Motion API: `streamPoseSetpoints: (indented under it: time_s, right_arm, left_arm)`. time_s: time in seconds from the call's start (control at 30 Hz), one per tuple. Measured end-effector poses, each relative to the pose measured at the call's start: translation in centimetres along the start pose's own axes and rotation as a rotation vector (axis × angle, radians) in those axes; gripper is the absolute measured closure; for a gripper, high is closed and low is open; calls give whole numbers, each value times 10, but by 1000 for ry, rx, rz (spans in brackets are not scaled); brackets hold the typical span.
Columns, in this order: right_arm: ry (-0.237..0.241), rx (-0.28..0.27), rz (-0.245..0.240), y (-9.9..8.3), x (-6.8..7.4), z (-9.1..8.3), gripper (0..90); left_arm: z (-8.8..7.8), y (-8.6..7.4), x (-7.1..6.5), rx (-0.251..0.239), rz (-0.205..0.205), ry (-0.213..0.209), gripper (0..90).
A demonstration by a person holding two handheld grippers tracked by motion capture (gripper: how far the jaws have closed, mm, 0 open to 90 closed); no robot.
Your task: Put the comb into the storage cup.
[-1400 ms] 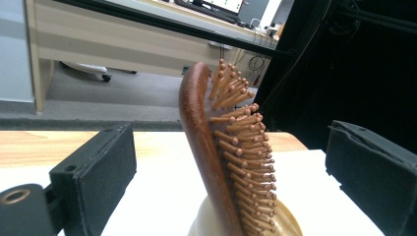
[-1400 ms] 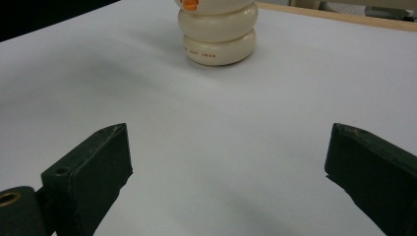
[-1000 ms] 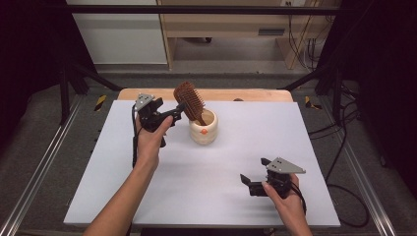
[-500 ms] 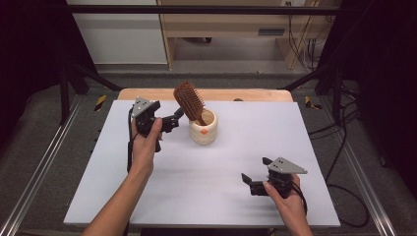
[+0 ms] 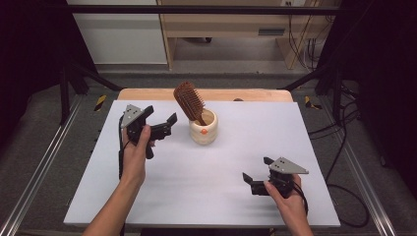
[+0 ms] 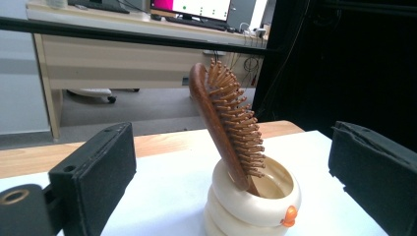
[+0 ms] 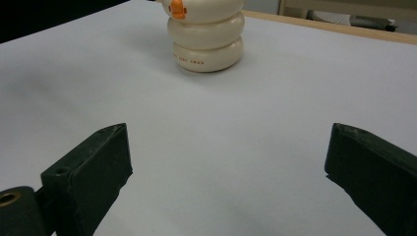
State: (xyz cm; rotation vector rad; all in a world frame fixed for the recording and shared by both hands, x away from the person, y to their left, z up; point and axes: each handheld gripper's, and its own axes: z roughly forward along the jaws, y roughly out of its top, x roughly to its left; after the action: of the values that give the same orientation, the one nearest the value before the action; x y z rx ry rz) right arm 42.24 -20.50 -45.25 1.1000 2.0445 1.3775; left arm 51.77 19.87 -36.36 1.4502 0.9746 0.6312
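Currently, the wooden hairbrush (image 5: 190,101) stands handle-down in the cream ribbed cup (image 5: 203,132), its bristled head tilted toward 11 o'clock above the rim. The cup sits on the white table (image 5: 206,196), toward its far edge. The left gripper (image 5: 161,125) is held just beside the cup, at its 9 o'clock, jaws spread apart and empty. The right gripper (image 5: 255,173) rests near the table's front edge, at 5 o'clock from the cup and well apart from it, jaws likewise spread and empty.

Grey floor (image 5: 236,78); wooden desk (image 5: 221,24) behind; black curtains (image 5: 388,73); possibly a monitor (image 6: 192,7) on it.
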Motion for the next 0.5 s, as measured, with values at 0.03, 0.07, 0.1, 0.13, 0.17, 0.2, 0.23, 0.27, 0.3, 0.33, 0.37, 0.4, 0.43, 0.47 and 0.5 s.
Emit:
streamPoseSetpoints:
  time_s: [0.03,0.07,0.1,0.13,0.17,0.2,0.23,0.27,0.3,0.33,0.37,0.4,0.43,0.47,0.5]
  right_arm:
    - [-1,-3,2,0,0,0,42]
    - [-1,-8,4,0,0,-1,43]
    - [-2,-17,5,1,-1,-1,44]
    - [-3,-22,5,1,-1,-2,44]
    - [-7,-27,6,2,-2,-3,46]
    - [-9,-32,9,2,-2,-4,46]
    - [-10,-38,10,2,-2,-4,47]
    - [-11,-39,7,3,-3,-5,47]
    - [-13,-41,10,3,-3,-5,47]
    - [-13,-42,11,3,-3,-5,47]
    - [-14,-43,10,3,-3,-6,47]
    - [-16,-47,10,3,-2,-6,46]
    - [-15,-47,8,3,-2,-6,46]
    - [-16,-46,9,3,-2,-6,46]
    - [-15,-45,8,3,-2,-5,46]
  left_arm:
    - [-3,0,1,-3,-1,2,41]
    - [-6,-1,2,-5,-3,3,41]
    - [-9,-2,3,-5,-4,2,41]
    - [-12,-2,4,-7,-4,2,42]
    - [-15,-3,5,-5,-1,5,41]
    - [-18,-3,6,-3,0,8,41]
    - [-21,-4,7,-5,1,16,41]
    - [-24,-4,8,-6,4,21,41]
    - [-27,-5,9,-6,4,23,41]
    - [-29,-6,10,-5,5,25,41]
    - [-33,-6,11,0,7,26,40]
    - [-34,-7,12,2,6,26,40]
    - [-37,-7,13,0,4,26,40]
    - [-41,-8,14,-2,1,27,40]
    - [-42,-8,15,-3,-1,28,40]
